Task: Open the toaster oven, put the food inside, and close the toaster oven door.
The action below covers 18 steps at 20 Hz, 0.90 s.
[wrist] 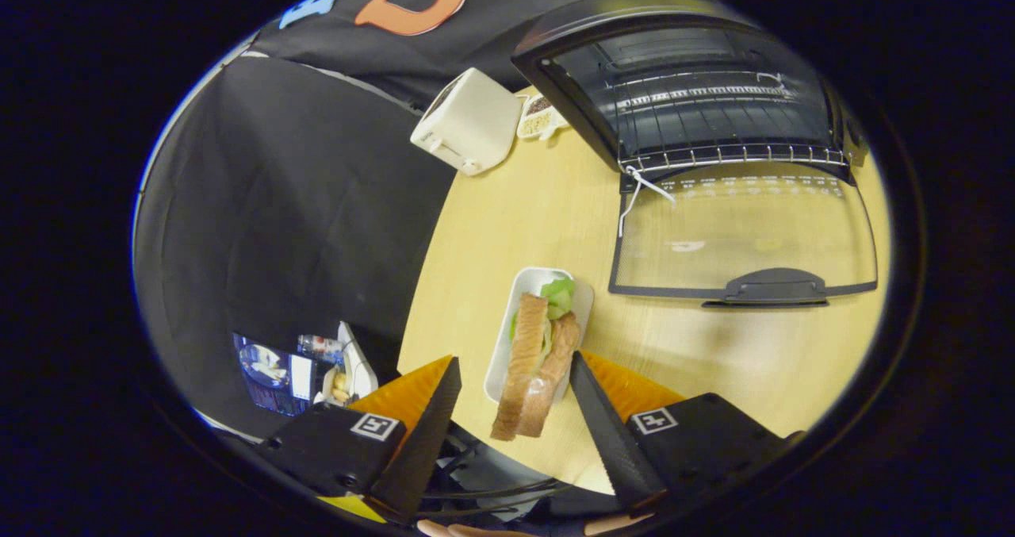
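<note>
- 1 gripper (515,390): 2 black wedge-shaped fingers w/ ribbed inner faces, orange backing, square marker tags on the bodies; spread wide apart, nothing pinched.
- 1 toasted sandwich (535,362): 2 browned bread slices, green lettuce btwn them, standing on edge btwn the fingers; right finger close beside it, contact can't tell; left finger apart.
- 1 white rectangular tray (523,291), glossy, rounded corners, under the sandwich, reaching beyond the fingertips.
- 1 black toaster oven (690,77) at 1 o'clock from the fingers, boxy, 1 wire rack (721,155) of thin metal bars at its mouth.
- 1 glass oven door (745,232), dropped flat onto the table, see-through, dark frame, 1 black handle (773,287) on the near edge.
- 1 cream slot toaster (468,120), smooth plastic, at 12 o'clock.
- 1 round light-wood table (492,228), fine grain.
</note>
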{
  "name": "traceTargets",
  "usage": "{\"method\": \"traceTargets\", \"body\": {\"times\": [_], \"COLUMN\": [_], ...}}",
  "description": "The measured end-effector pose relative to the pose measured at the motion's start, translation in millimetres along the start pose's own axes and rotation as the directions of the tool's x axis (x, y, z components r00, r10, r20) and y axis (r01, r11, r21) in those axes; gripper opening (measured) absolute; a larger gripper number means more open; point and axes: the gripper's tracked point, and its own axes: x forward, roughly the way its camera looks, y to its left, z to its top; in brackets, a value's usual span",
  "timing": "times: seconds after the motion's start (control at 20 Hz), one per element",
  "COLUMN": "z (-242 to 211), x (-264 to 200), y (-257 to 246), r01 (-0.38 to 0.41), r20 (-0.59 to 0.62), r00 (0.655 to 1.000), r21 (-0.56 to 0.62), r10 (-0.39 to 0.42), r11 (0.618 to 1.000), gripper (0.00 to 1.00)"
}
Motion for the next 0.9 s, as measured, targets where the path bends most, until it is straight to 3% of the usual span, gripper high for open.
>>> {"method": "traceTargets", "body": {"times": [0.25, 0.55, 0.75, 0.9], "z": [-1.6, -11.5, -13.4, -9.5], "x": [11.6, 10.3, -2.9, -20.5], "y": [0.8, 4.6, 19.4, 40.2], "r01": [0.023, 0.033, 0.022, -0.034], "r20": [-0.025, -0.043, -0.010, 0.028], "r00": [0.999, 0.999, 1.000, 0.999], "r21": [-0.015, -0.034, -0.074, -0.066], "r10": [-0.023, -0.034, -0.023, 0.036], "r11": [1.000, 0.999, 0.997, 0.997], "gripper": [0.79, 0.40, 0.38, 0.38]}}
